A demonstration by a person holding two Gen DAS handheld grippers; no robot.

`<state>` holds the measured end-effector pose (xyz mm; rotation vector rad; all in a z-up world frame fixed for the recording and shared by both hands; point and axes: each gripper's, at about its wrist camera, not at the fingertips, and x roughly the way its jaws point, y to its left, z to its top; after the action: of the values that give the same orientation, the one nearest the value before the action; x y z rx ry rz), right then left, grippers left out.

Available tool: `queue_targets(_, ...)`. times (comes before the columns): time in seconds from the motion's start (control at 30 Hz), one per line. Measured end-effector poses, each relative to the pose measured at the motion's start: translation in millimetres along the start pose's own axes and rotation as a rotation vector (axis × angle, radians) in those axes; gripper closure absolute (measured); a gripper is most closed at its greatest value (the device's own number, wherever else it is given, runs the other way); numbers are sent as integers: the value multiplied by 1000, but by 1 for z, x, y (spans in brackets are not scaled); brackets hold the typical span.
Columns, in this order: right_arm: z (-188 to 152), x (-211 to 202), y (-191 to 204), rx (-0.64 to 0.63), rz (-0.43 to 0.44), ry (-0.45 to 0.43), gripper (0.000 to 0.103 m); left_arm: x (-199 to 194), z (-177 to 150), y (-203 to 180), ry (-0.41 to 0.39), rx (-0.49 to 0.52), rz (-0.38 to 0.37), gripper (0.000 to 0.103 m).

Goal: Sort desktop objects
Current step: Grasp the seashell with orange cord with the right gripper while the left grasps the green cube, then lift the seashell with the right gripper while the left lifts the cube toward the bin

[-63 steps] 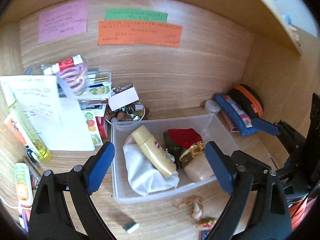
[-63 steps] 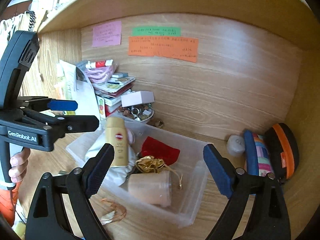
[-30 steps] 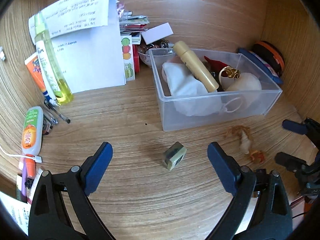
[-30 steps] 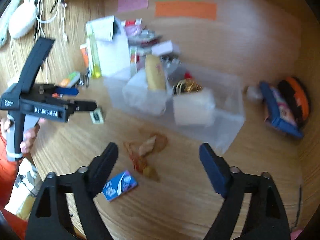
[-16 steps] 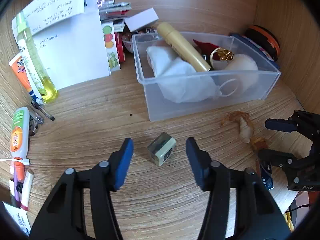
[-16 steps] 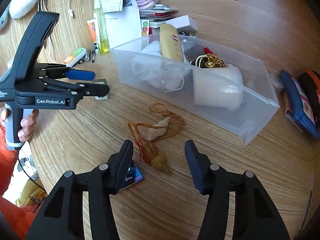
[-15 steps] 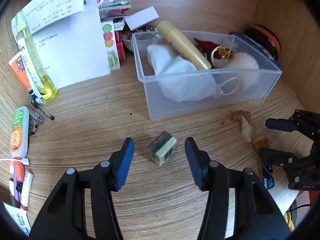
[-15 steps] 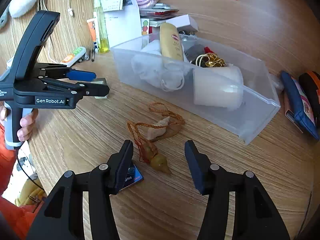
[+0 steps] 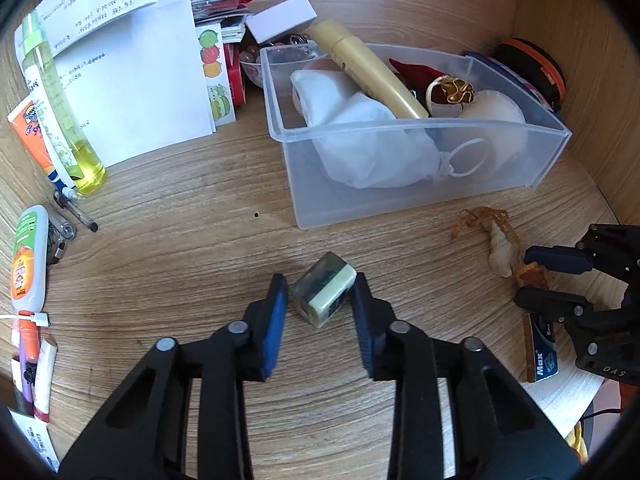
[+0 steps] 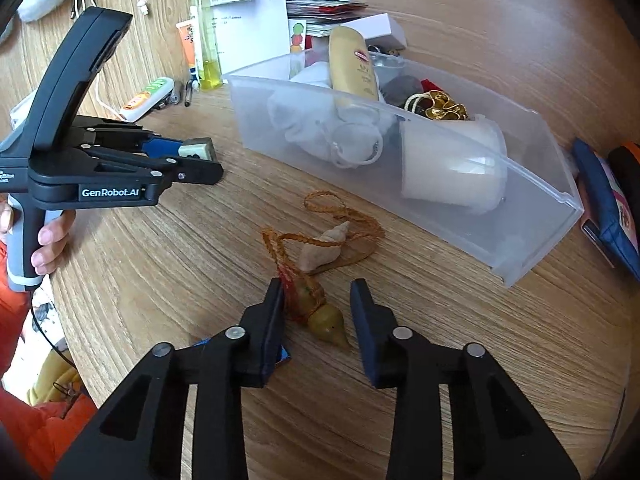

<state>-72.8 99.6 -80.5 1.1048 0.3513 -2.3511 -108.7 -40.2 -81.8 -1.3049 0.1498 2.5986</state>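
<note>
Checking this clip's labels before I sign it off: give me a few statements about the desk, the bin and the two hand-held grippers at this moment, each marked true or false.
1. The left hand-held gripper has its fingers on either side of the small eraser block on the desk. True.
2. The clear plastic bin holds nothing. False: it holds a gold tube, a white cloth pouch and other items.
3. The right hand-held gripper straddles the yellowish shell strung on an orange cord. True.
4. The pale shell already lies inside the bin. False: it lies on the desk in front of the bin.
5. The right hand-held gripper is clamped shut. False: its jaws stand apart around the yellowish shell.
</note>
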Motion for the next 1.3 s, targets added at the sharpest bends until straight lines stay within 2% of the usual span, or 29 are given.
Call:
queue_targets(0.17, 0, 0, 1, -6, -4, -6, 78, -1, -1, -3, -10, -1, 15, 76)
queue_targets(0.43, 0, -5, -4, 33, 7, -19, 78, -9, -1, 4, -49, -29, -28, 76)
queue_targets(0.6, -3, -14, -11, 73, 9, -37, 78, -12, -1, 7, -59, -51, -28, 76)
queue_targets(0.93, -8, -56, -32, 150, -23, -131, 78, -34, -9, 12, -103, -89, -15, 76)
queue_targets(1.3, 4, -90, -41, 153, -67, -227, 78, -66, 2, 9, -182, -85, -28, 76)
